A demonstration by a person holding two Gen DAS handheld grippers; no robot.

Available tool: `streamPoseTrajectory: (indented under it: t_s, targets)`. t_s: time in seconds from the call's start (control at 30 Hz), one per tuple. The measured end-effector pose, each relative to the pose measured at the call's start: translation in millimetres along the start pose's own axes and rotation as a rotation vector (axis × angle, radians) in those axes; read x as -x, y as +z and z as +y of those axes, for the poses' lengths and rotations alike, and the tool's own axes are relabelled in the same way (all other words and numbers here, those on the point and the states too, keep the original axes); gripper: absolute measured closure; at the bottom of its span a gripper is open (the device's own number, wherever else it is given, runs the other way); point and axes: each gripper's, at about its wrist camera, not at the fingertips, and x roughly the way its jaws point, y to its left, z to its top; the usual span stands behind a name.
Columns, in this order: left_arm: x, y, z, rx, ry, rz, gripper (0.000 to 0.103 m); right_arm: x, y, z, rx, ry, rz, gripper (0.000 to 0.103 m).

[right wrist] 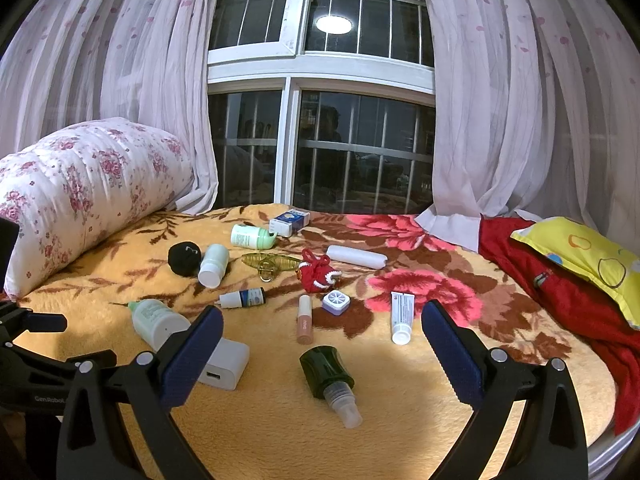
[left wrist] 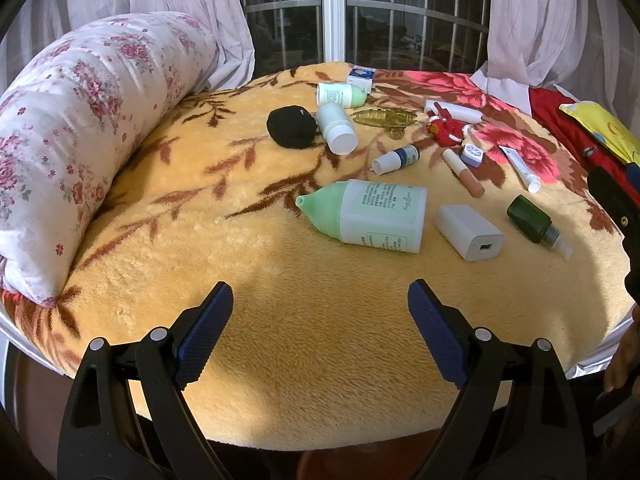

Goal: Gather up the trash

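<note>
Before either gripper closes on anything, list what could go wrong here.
1. The dark green spray bottle lies on its side on the soft blanket; it may roll as the right gripper closes.
2. The white charger sits right beside the right gripper's left finger and could be bumped.
3. The charger and the red knitted toy may not be trash.

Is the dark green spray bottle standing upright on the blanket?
No. The dark green spray bottle lies on its side on the blanket, clear cap pointing toward the camera.
</note>
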Motion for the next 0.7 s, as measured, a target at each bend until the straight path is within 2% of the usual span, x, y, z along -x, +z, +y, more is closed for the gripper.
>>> streamPoseTrajectory:
  t_s: [0.7]
  targets:
    - [-8, 1, -10, -0.023, -0.014, 0.022, 0.016, 1, 3, -8, -0.027, -0.007, 0.000, 0.005]
